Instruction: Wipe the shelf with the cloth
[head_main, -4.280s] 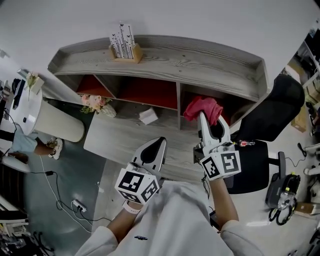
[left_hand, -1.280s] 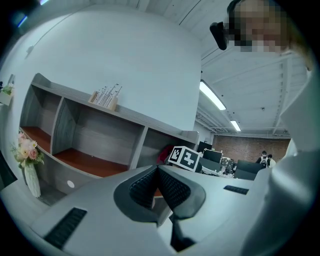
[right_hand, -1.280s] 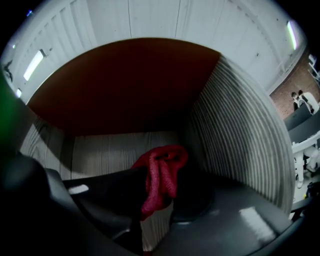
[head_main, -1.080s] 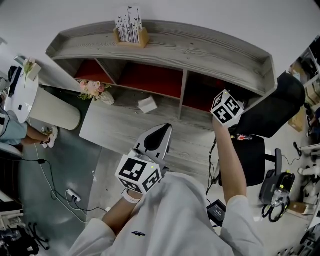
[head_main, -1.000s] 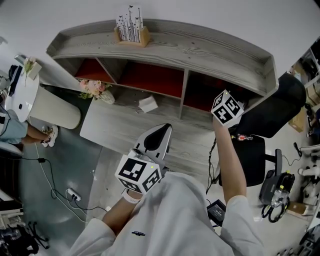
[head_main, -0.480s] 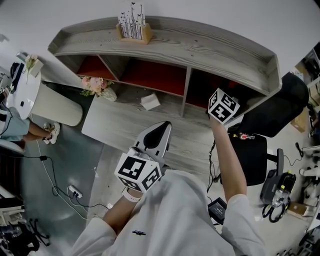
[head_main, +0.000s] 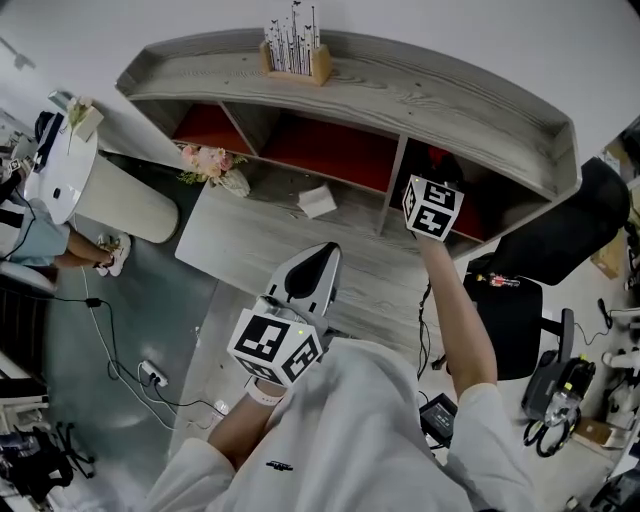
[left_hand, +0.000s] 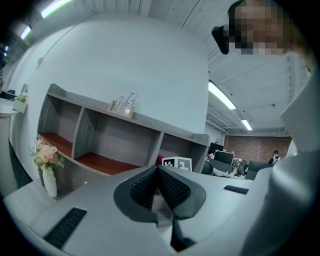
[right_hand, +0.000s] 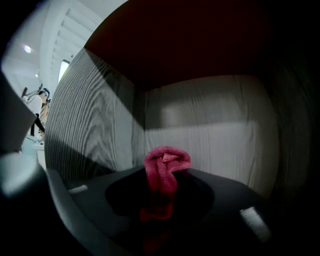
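The grey wood shelf (head_main: 480, 105) has red-lined compartments. My right gripper (right_hand: 162, 187) reaches into the right-hand compartment; in the head view only its marker cube (head_main: 432, 207) and my forearm show. It is shut on a bunched pink-red cloth (right_hand: 166, 167), which sticks out past the jaws towards the grey back wall (right_hand: 210, 125). A bit of red cloth (head_main: 438, 158) shows beyond the cube. My left gripper (head_main: 318, 256) hangs over the lower desk board (head_main: 240, 250), shut with nothing between its jaws, and points at the shelf (left_hand: 100, 135).
A wooden holder with printed cards (head_main: 297, 45) stands on the shelf top. A vase of flowers (head_main: 213, 165) and a small white box (head_main: 318, 201) rest on the desk board. A black chair (head_main: 560, 240) is at the right, a white round table (head_main: 65, 170) at the left.
My right gripper has carried the cloth from in front of the right compartment into it, then shifted slightly left inside it. The left gripper has stayed put.
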